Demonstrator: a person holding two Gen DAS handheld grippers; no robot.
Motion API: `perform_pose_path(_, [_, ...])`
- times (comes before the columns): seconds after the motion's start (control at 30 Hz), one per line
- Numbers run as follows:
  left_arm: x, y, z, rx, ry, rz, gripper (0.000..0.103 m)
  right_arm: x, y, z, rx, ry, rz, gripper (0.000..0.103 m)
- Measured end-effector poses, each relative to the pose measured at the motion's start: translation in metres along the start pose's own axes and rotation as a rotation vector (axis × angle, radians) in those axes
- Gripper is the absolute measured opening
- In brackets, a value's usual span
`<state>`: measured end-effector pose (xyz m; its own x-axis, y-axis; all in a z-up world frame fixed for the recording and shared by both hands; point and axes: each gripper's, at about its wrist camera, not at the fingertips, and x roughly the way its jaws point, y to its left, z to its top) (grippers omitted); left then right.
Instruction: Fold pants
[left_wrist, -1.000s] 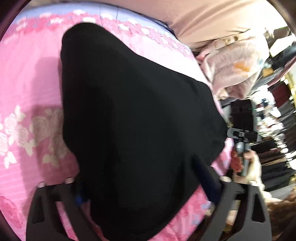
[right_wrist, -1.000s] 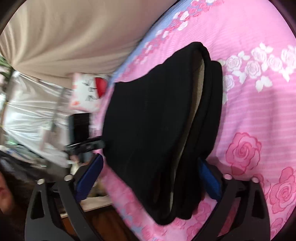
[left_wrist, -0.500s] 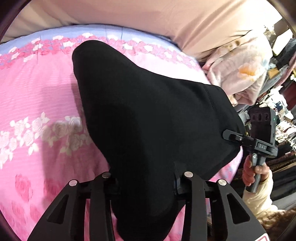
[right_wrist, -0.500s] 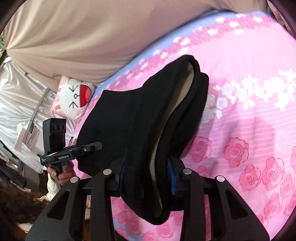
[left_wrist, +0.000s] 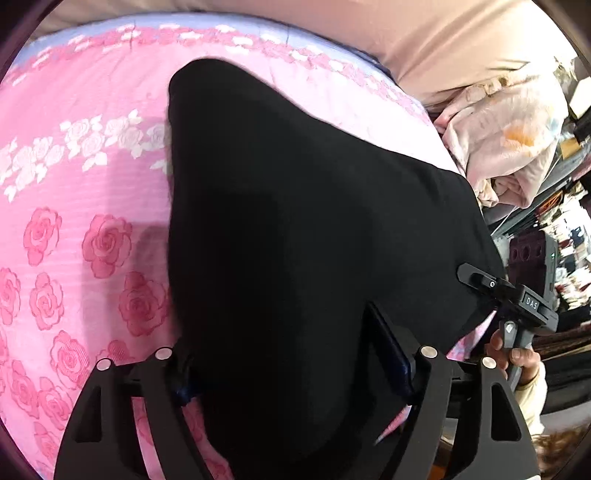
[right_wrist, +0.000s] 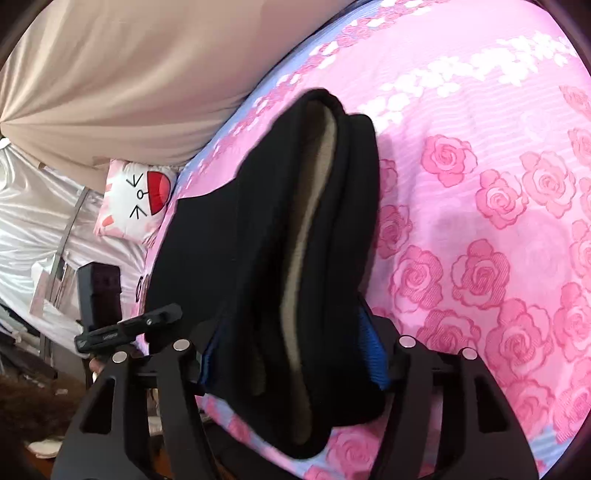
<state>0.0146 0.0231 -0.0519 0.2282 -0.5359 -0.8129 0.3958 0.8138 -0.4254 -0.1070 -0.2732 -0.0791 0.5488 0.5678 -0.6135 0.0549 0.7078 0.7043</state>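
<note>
The black pants (left_wrist: 306, 240) lie folded on the pink rose bedspread (left_wrist: 74, 229). A beige lining shows between the layers in the right wrist view (right_wrist: 317, 206). My left gripper (left_wrist: 291, 369) has its jaws around the near edge of the pants, partly spread with cloth between them. My right gripper (right_wrist: 291, 354) stands the same way on the other end, its blue pads (right_wrist: 373, 354) against the thick folded layers. Each gripper shows in the other's view, the right one (left_wrist: 517, 295) and the left one (right_wrist: 122, 328).
A beige curtain (right_wrist: 129, 74) hangs behind the bed. A cat-face pillow (right_wrist: 136, 195) lies at the bed's left end. A crumpled pale blanket (left_wrist: 506, 136) sits at the right edge, with cluttered shelves beyond.
Both grippers closed on the pants half a second ago and have since widened somewhat. Both views have shifted, showing more bedspread; the pants sit lower on the bed.
</note>
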Motion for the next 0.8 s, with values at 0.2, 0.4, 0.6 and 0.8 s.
perform_pose_path(0.2, [-0.037, -0.019, 0.019, 0.090, -0.089, 0.012, 0.032, -0.016, 0.042, 0.008, -0.080, -0.059, 0.012, 0.034])
perform_pose_path(0.4, [-0.090, -0.034, 0.046, 0.155, -0.178, -0.020, 0.032, -0.052, 0.101, 0.034, -0.215, -0.145, 0.067, 0.034])
perform_pose_path(0.6, [-0.165, -0.060, 0.086, 0.275, -0.381, -0.008, 0.032, -0.088, 0.145, 0.078, -0.330, -0.270, 0.115, 0.034])
perform_pose_path(0.8, [-0.206, -0.077, 0.132, 0.358, -0.570, 0.058, 0.032, -0.105, 0.198, 0.144, -0.458, -0.417, 0.130, 0.034])
